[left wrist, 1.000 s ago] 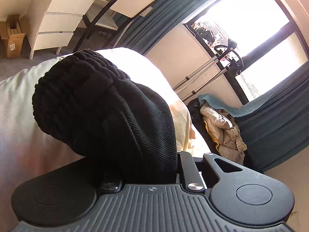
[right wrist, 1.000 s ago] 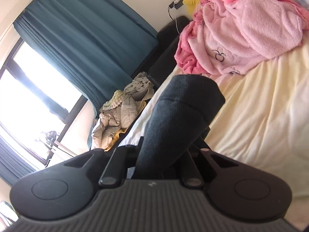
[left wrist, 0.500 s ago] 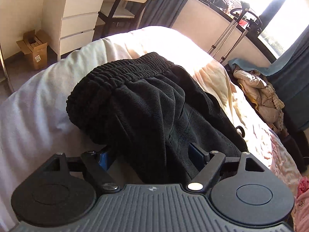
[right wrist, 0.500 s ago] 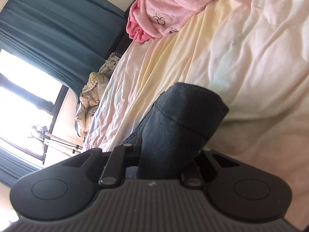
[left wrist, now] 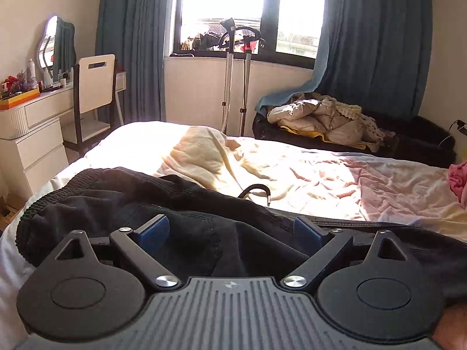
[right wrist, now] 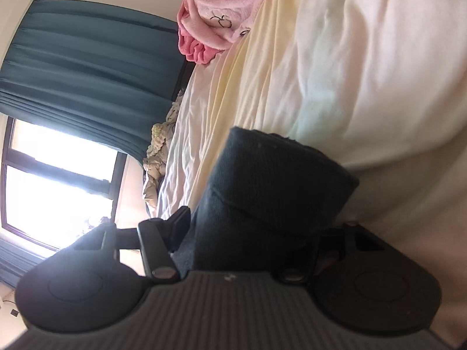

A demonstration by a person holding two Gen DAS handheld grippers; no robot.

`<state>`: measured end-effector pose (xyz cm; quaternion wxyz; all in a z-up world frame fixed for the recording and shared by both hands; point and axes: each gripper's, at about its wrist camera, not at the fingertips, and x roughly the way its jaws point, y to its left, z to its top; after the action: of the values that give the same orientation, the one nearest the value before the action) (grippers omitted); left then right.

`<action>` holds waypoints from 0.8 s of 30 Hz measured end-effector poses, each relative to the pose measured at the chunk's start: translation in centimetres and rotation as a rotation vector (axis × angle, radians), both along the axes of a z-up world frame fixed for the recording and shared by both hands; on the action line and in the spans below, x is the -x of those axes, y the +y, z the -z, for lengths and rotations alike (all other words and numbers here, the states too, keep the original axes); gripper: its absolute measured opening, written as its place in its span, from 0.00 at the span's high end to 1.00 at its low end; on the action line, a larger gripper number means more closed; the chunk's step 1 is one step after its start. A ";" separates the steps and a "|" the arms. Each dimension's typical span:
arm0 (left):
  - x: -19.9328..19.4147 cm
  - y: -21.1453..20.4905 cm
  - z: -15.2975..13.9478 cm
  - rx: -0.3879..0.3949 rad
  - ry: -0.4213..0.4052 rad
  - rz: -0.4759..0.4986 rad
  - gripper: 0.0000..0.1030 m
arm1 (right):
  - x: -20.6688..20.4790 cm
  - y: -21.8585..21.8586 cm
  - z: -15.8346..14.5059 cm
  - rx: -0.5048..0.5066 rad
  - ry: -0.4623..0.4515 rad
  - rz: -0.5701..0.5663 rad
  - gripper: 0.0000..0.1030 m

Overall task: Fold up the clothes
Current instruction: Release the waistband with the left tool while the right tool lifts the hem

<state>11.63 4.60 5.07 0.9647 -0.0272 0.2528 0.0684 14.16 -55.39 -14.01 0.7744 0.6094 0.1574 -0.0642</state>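
Now both our grippers are opening: left gripper (left wrist: 232,232) straddles the waistband end of the black trousers (left wrist: 122,204), right gripper (right wrist: 251,233) straddles the hem; the trousers run crosswise between us.

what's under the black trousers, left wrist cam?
The black trousers lie on the pale bedsheet, which shows around them. A black drawcord pokes out. The sheet directly beneath is covered.
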 end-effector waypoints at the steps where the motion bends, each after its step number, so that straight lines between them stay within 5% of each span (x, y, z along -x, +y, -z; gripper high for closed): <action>1: -0.8 -1.4 0.4 -0.009 0.008 0.016 0.09 | -0.4 0.2 -0.1 -0.010 -0.015 -0.009 0.41; 3: -2.3 -4.0 1.2 -0.016 0.026 0.047 0.09 | -1.2 0.6 -0.6 0.023 -0.001 -0.014 0.50; 4: -3.0 -5.1 1.6 -0.015 0.036 0.064 0.09 | -1.5 0.6 -0.9 0.046 0.011 -0.015 0.68; 7: -4.6 -8.1 2.9 -0.033 0.072 0.105 0.09 | -2.4 0.3 -1.4 0.074 0.018 -0.025 0.82; 15: -6.8 -11.0 5.9 -0.167 0.111 0.161 0.09 | -3.7 1.3 -6.8 0.309 -0.144 -0.005 0.86; 24: -7.9 -5.6 10.5 -0.099 0.241 0.081 0.05 | -4.3 0.0 -1.0 0.289 0.081 -0.006 0.84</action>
<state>19.55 -1.01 -5.46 0.9295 0.0389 0.3641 0.0446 18.49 -55.36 -13.04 0.8473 0.4880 0.1793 -0.1085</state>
